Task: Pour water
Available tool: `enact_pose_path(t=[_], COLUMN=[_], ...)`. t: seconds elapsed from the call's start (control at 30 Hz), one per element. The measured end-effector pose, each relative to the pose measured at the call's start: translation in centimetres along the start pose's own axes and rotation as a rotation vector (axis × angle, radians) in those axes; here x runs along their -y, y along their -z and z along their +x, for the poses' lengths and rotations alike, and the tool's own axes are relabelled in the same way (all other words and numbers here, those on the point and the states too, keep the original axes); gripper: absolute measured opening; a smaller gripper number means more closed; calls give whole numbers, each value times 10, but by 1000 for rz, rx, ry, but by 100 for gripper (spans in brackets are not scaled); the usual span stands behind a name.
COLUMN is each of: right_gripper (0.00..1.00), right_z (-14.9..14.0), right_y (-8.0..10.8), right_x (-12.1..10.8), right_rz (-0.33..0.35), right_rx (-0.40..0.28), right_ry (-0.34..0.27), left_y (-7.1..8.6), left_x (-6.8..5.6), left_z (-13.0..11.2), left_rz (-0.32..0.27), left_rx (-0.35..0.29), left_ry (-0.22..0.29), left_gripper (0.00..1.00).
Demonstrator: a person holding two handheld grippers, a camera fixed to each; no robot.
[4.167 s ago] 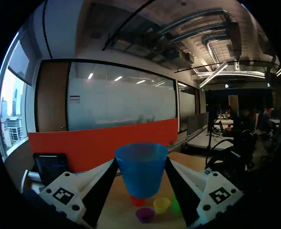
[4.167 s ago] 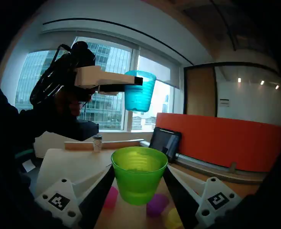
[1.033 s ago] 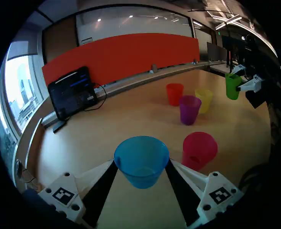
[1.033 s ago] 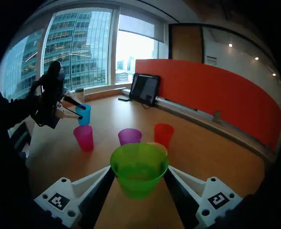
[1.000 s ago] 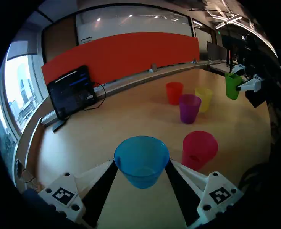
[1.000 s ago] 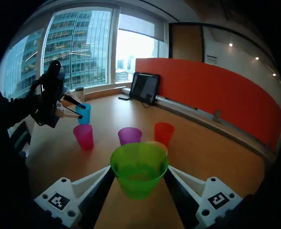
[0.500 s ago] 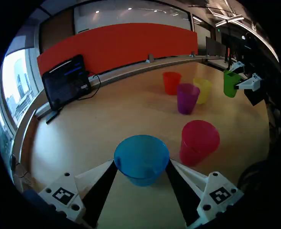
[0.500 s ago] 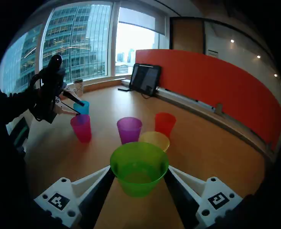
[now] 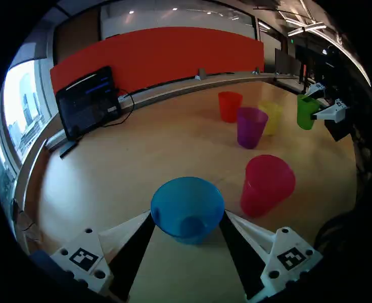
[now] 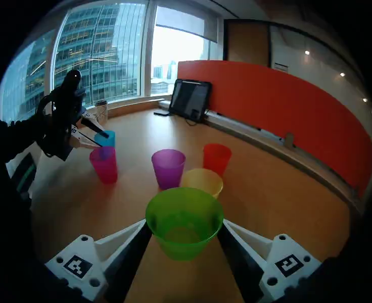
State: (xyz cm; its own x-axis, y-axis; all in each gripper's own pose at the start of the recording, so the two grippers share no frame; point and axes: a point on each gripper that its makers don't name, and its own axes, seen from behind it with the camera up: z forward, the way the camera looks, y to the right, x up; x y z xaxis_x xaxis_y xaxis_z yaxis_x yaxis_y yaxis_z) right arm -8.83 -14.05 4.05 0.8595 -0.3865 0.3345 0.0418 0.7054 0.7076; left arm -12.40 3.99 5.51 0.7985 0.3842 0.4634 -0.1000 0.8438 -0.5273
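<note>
Left gripper (image 9: pixel 187 216): jaws clamp translucent blue plastic cup (image 9: pixel 187 199), lower centre, brought from overhead to just above the wooden desk (image 9: pixel 135 151), beside a pink plastic cup (image 9: pixel 266 185). Right gripper (image 10: pixel 184 225): jaws grip translucent green plastic cup (image 10: pixel 184 209), likewise lowered. Set-down probably next.

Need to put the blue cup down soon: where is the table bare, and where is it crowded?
Widest bare stretch of table: between the tablet and the pink cup, ahead of the blue cup. Crowded: the purple cup, red cup and yellow cup cluster, with the held green cup near it.
</note>
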Motion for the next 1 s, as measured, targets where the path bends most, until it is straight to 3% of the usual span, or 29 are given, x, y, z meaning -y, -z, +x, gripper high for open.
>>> enact_pose_path(t=[0.13,0.33,0.5,0.8,1.0], right_gripper=[89,89,90,90,90], right_z=[-3,-10,-19,-36,-46], right_y=[-1,-4,-8,-17,-22], right_x=[-1,-2,-4,-8,-11], right_rz=[-2,-3,-10,-18,-29], right_rx=[6,23,41,75,91], right_ry=[-2,-2,-6,-17,-15], left_y=[0,2,5,15,20], left_x=[2,3,0,0,-1], left_z=[-6,-13,-18,-30,-31], left_rz=[5,-3,-21,4,8], left_rx=[20,49,70,95,92], left_ry=[1,30,54,22,28], left_gripper=[87,99,99,99,99])
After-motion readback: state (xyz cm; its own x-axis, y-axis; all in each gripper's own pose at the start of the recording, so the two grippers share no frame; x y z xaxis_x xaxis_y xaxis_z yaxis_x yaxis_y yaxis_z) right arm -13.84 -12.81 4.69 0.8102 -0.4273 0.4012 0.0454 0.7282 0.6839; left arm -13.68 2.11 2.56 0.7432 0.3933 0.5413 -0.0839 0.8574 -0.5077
